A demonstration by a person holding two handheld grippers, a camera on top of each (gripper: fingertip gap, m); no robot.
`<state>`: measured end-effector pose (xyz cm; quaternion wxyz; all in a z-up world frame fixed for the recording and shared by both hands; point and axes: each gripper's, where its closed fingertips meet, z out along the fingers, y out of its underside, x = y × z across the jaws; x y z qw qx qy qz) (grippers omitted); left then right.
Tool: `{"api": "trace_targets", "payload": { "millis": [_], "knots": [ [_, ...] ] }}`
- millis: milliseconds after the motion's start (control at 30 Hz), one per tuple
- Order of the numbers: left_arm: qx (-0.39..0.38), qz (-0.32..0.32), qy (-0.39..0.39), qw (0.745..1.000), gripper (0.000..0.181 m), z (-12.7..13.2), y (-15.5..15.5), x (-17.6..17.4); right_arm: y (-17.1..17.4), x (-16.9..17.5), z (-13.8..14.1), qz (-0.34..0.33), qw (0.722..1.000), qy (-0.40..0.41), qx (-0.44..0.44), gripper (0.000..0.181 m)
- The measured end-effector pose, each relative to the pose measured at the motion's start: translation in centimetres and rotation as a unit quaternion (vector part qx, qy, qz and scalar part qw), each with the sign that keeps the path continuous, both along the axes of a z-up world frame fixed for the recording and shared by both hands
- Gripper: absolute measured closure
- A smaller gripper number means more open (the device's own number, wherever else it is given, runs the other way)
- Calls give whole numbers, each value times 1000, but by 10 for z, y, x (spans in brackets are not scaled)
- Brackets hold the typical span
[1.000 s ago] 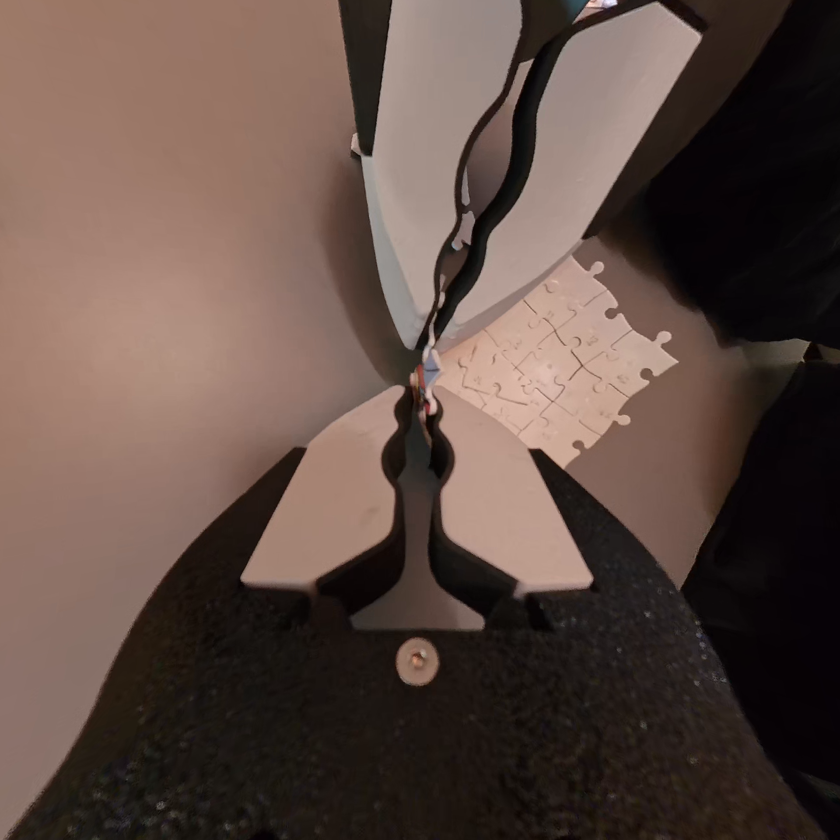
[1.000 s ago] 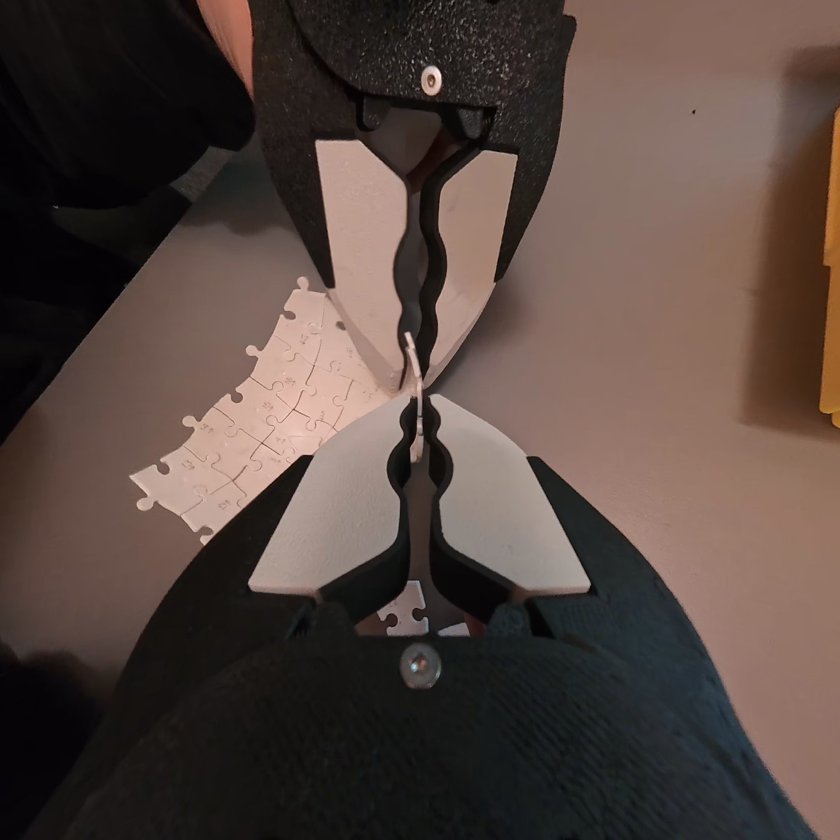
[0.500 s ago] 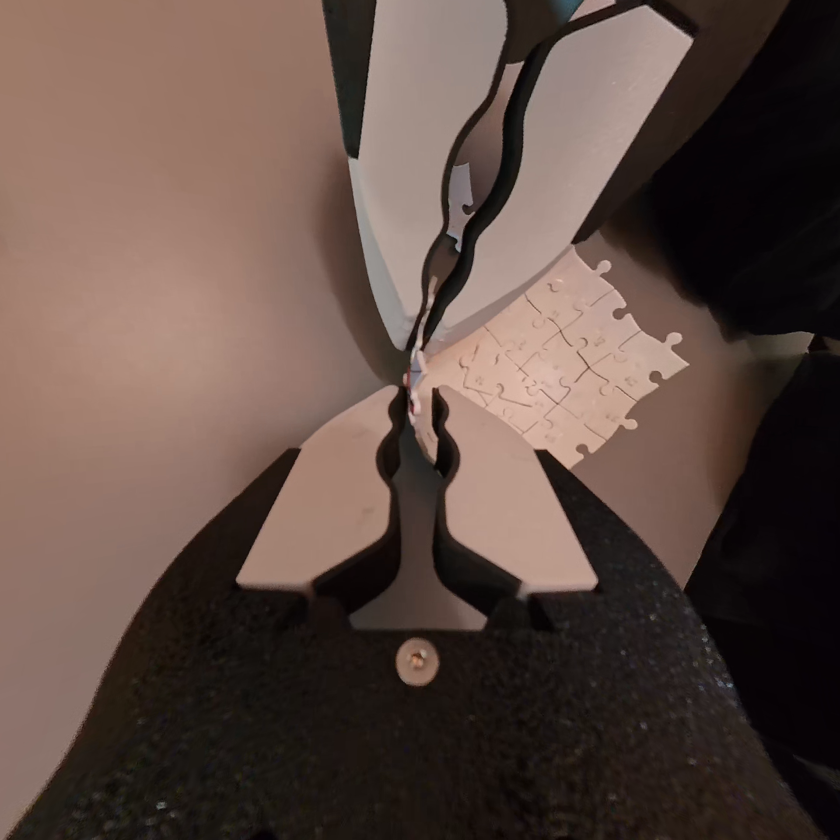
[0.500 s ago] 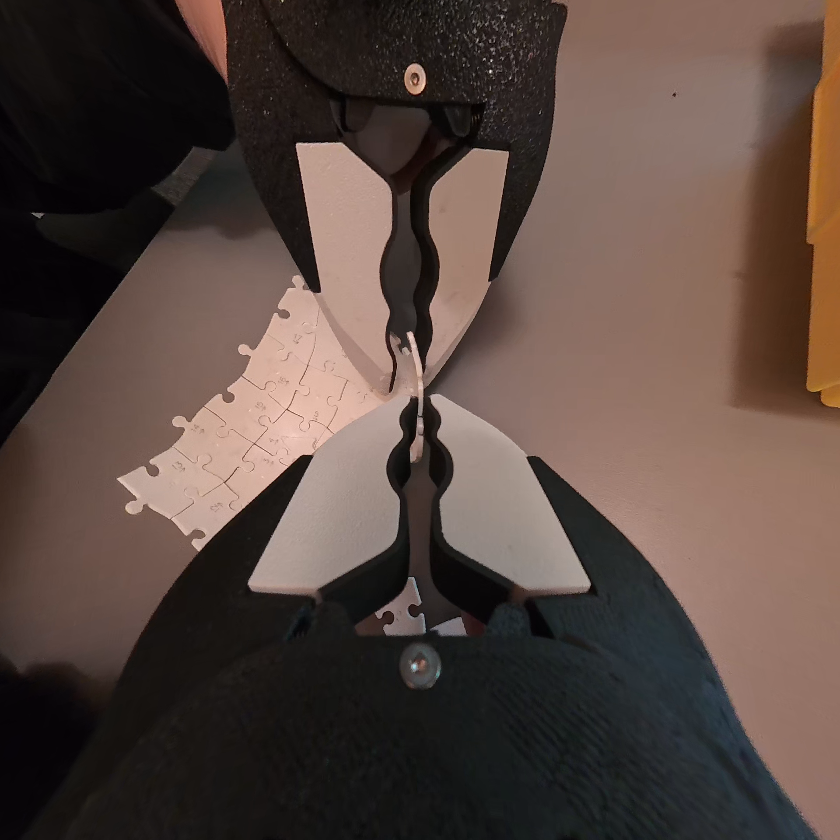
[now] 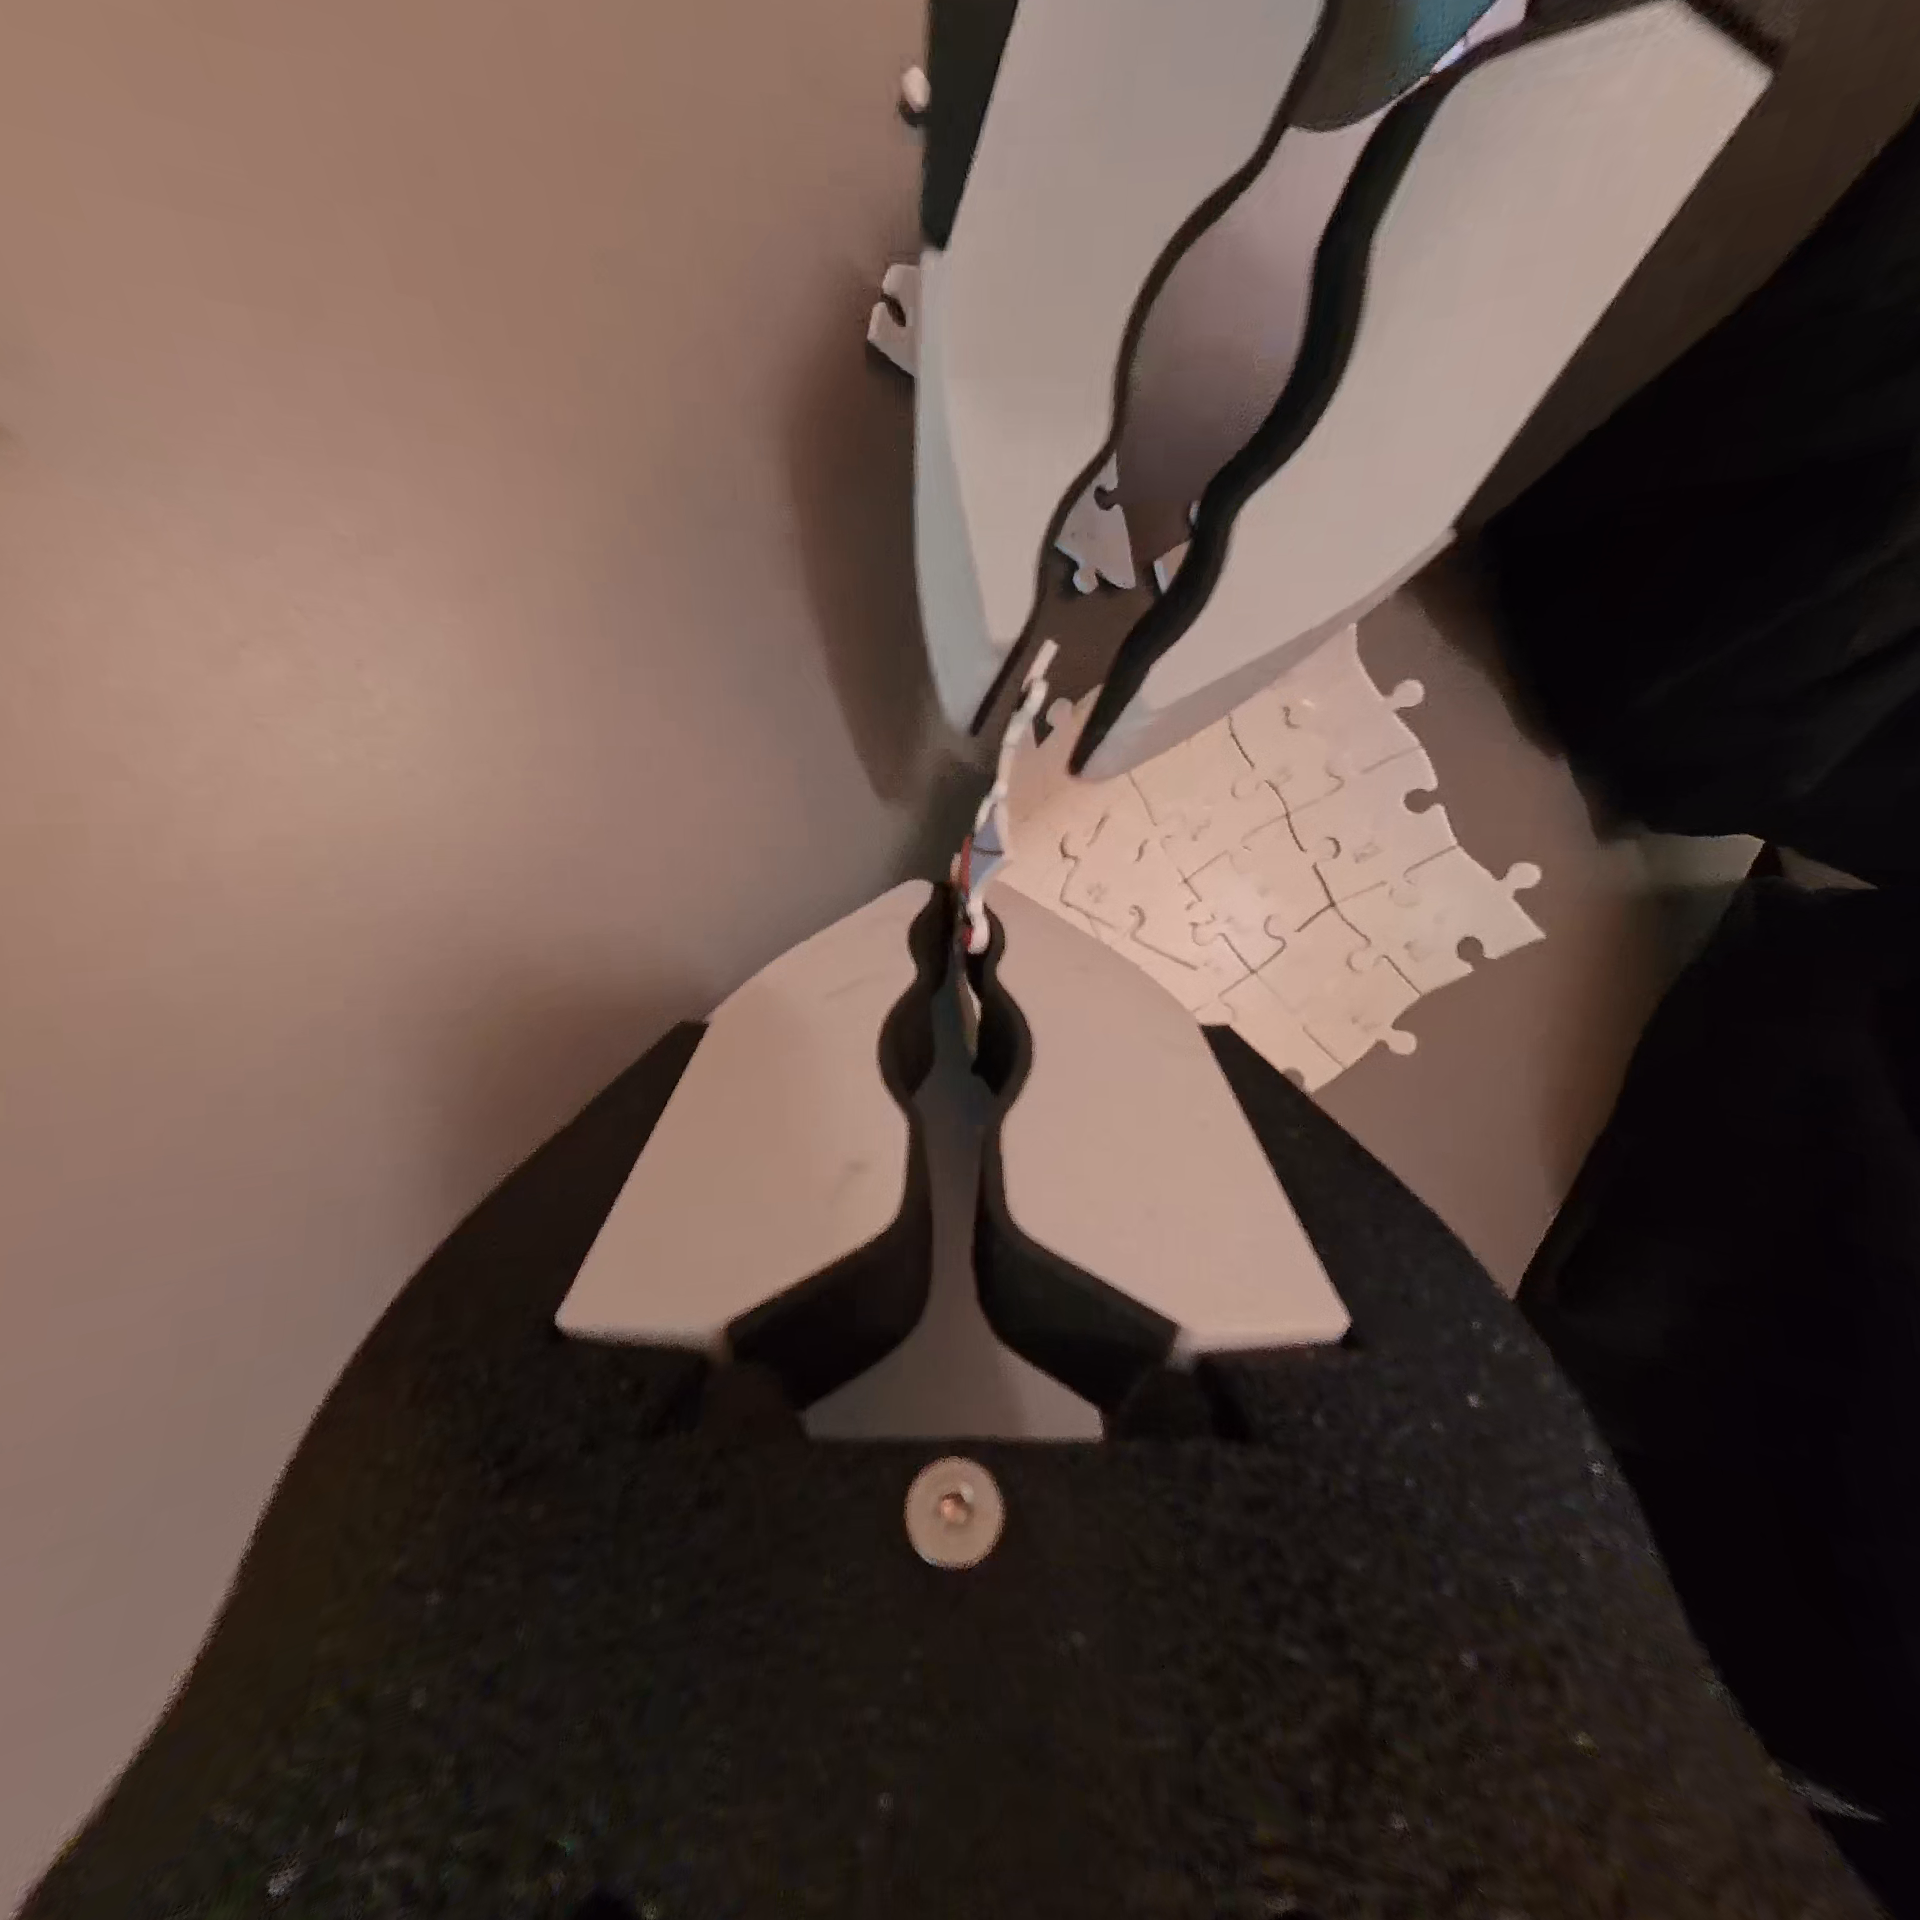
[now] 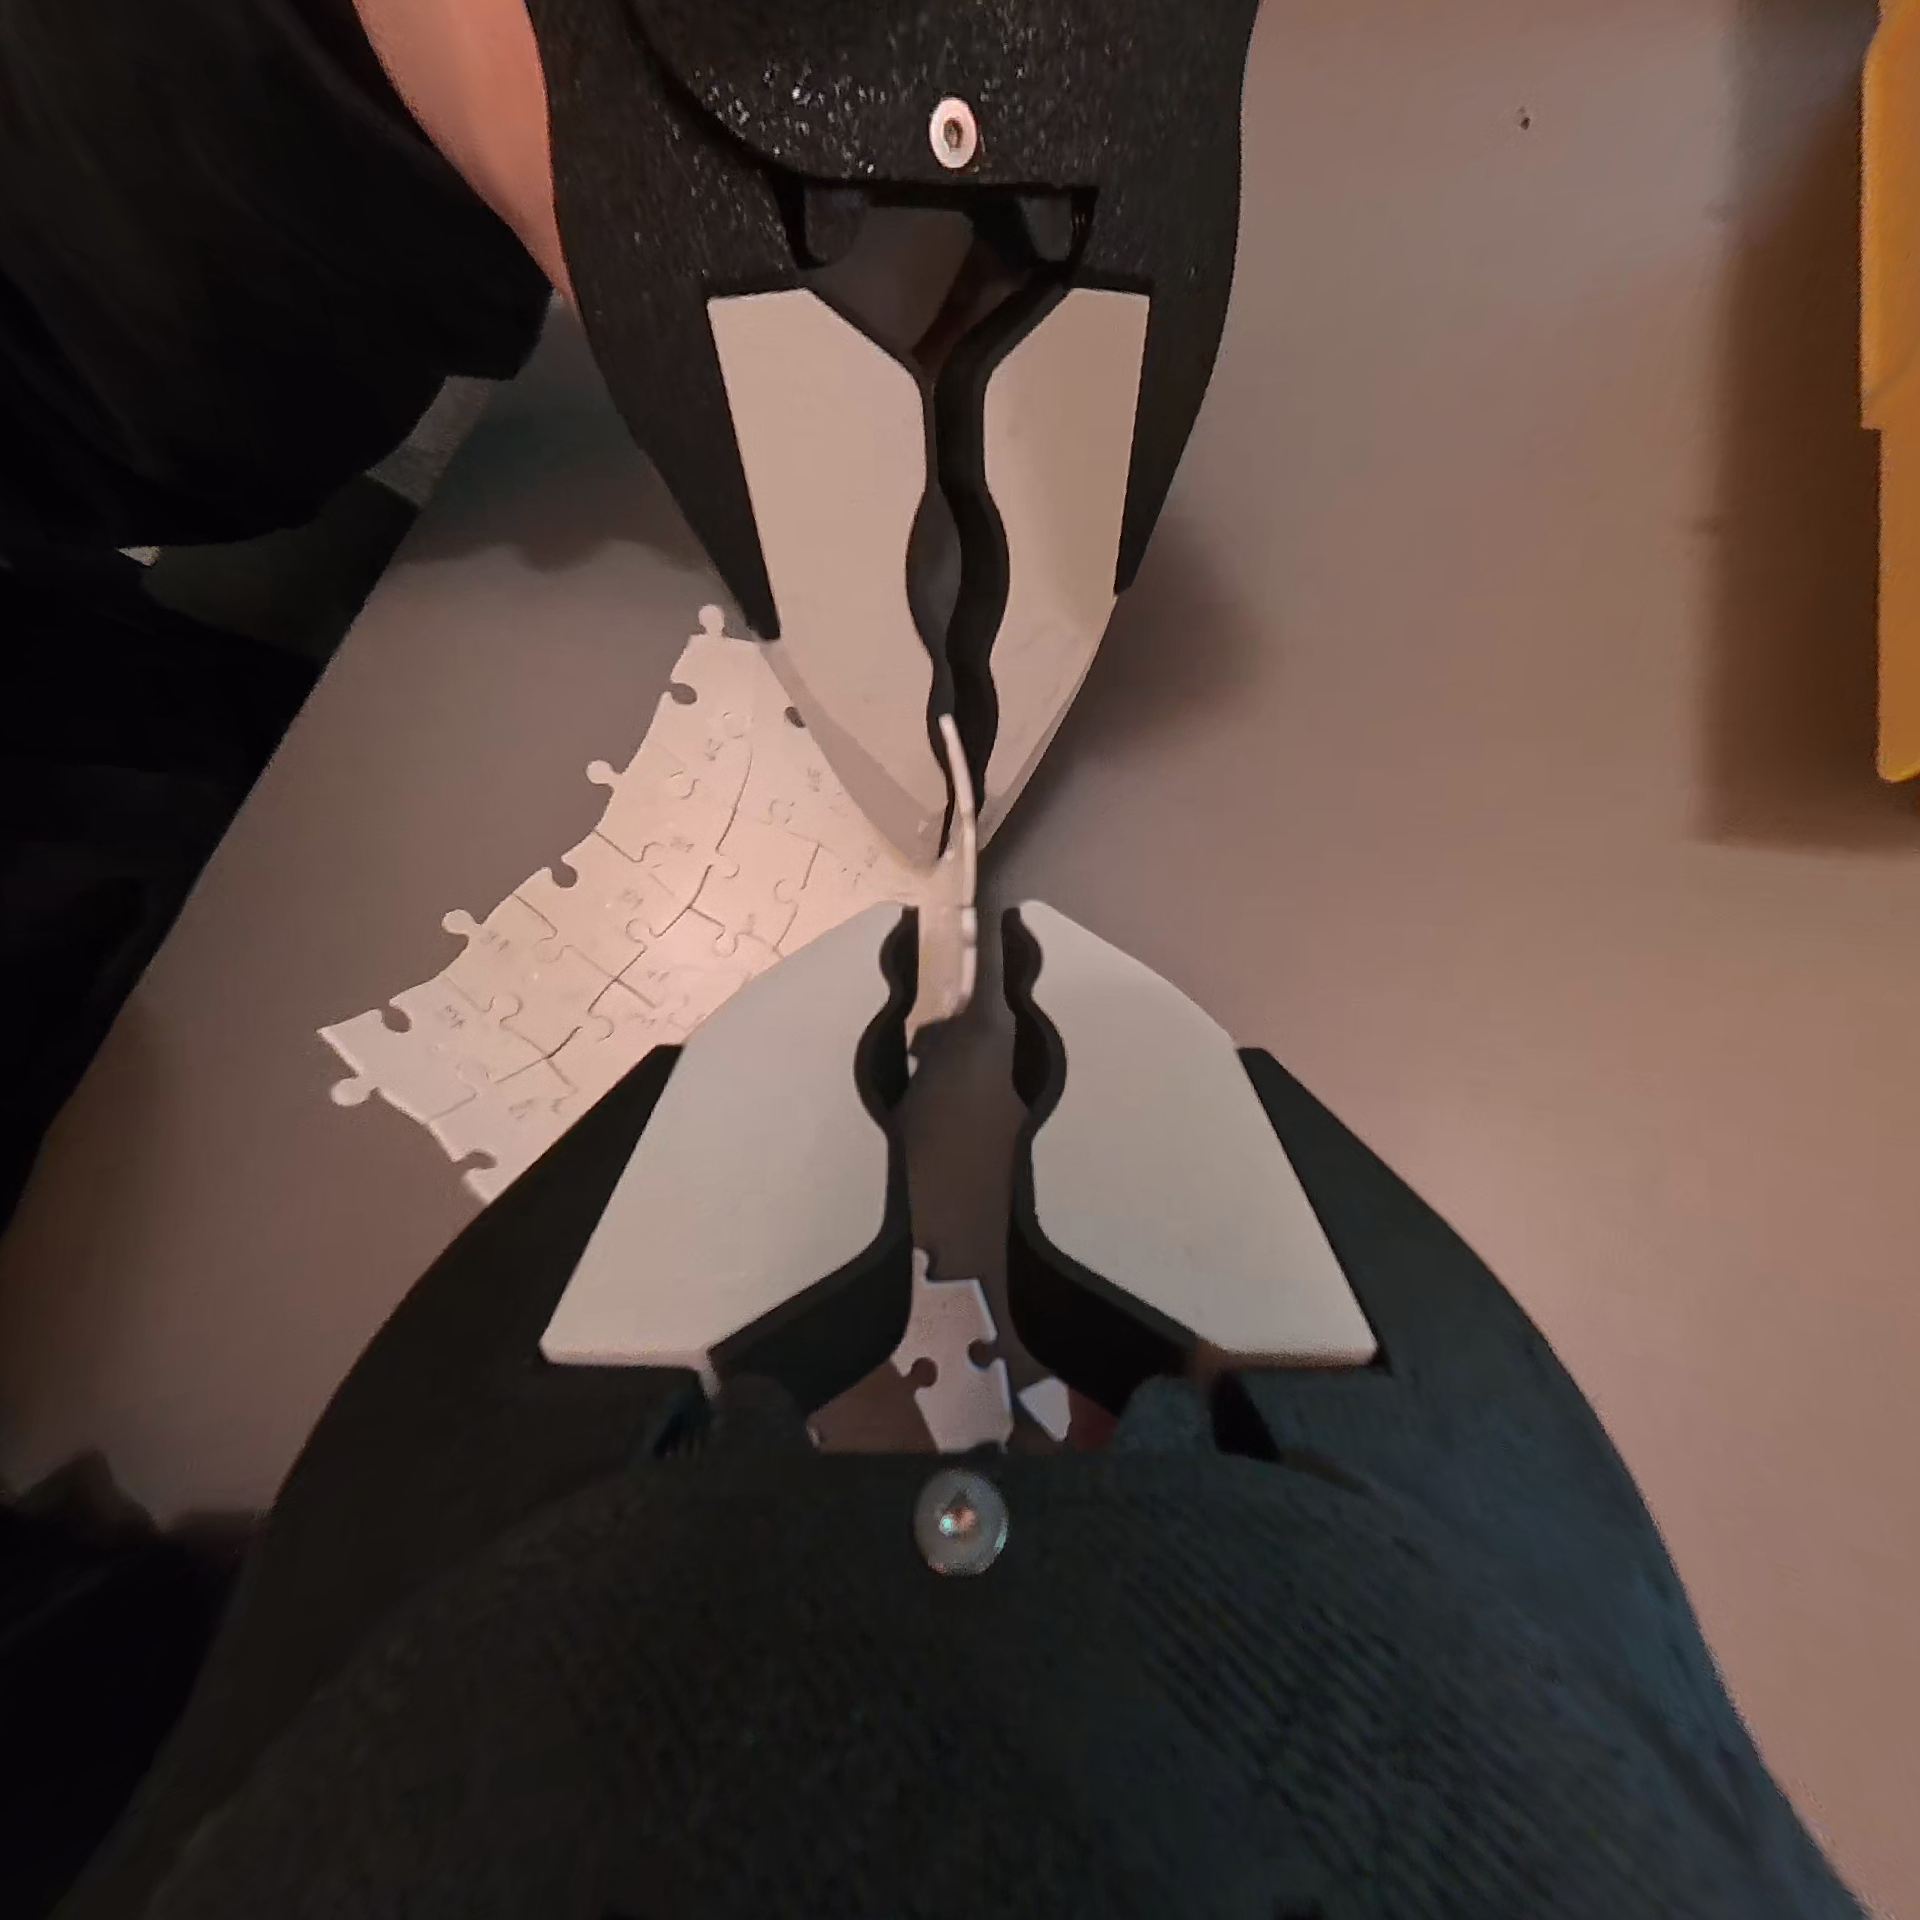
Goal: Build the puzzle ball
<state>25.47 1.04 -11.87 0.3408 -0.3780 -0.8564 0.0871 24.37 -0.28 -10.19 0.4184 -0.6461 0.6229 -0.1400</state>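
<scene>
Only right wrist view shows yellow object (image 6: 1891, 416) beyond parted right tongs (image 6: 958, 930).

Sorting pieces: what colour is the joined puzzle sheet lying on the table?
White puzzle sheet; clearest in right wrist view.

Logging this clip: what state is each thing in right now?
Left hand-held gripper: shut on the joined pieces.
Right hand-held gripper: open, fingers either side of the pieces.
Joined pieces: held up above the table.
Puzzle sheet: assembled, lying on the table.
Loose piece: lying on the table.

White joined curved puzzle pieces (image 6: 961, 904) upright above flat puzzle sheet (image 6: 623, 935)
</scene>
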Motion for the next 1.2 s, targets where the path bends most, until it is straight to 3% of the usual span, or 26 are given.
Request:
{"api": "trace_targets", "payload": {
  "millis": [133,267,533,767,967,1100,1200],
  "knots": [
    [-3,5,-3,1000,180,1,-1,0,0,-10,13,-23,998,-21,59,160],
    [-13,12,-7,1000,180,3,-3,-1,9,-12,-2,-17,995,23,94,153],
    [-54,12,-35,998,180,7,-8,3,5,-9,-16,-24,995,54,77,150],
    [-81,-23,-19,996,180,10,-7,-2,-7,-11,-4,-32,997,37,52,145],
    [-80,-10,-26,996,180,11,-12,-7,6,-11,-13,10,995,80,65,148],
    [-92,-12,-36,995,180,12,-14,-8,8,-10,-19,18,993,92,76,171],
    [-93,-12,-39,995,180,12,-14,-8,7,-9,-18,19,993,82,79,174]
  ]
}}
